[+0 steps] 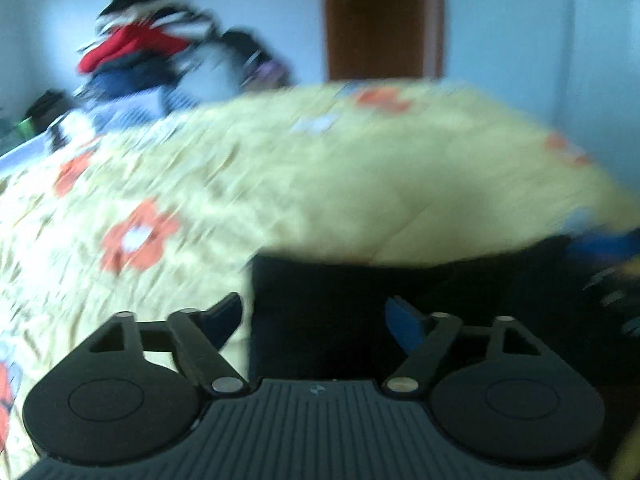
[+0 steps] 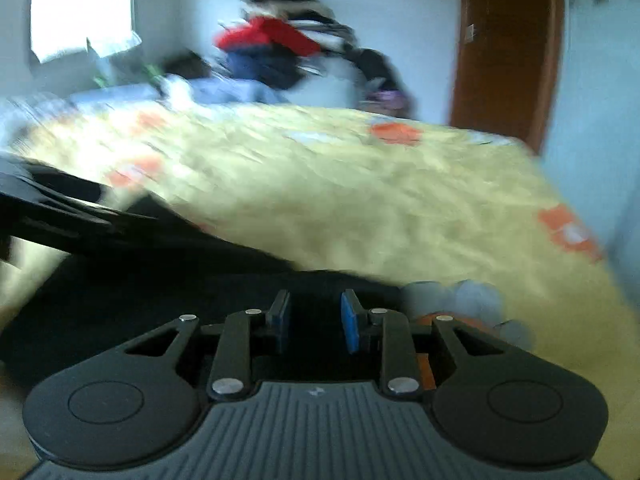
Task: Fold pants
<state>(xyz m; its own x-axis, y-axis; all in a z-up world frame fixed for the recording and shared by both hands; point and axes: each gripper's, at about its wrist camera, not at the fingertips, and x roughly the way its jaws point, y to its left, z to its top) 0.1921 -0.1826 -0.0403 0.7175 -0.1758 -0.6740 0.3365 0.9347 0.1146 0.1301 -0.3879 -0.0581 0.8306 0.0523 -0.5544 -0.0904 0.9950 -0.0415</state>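
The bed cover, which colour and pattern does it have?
The bed cover is pale yellow with orange flowers; the left wrist view shows it best.

Floral bedspread (image 1: 320, 168), blurry clothes pile (image 2: 280, 48)

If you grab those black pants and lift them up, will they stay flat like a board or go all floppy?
Probably floppy: the black pants are soft cloth lying flat on the yellow flowered bedspread. Lifted by one edge, they would likely droop. They probably won't slide much, since the bedspread looks wrinkled and quilted, though the blur makes this uncertain.
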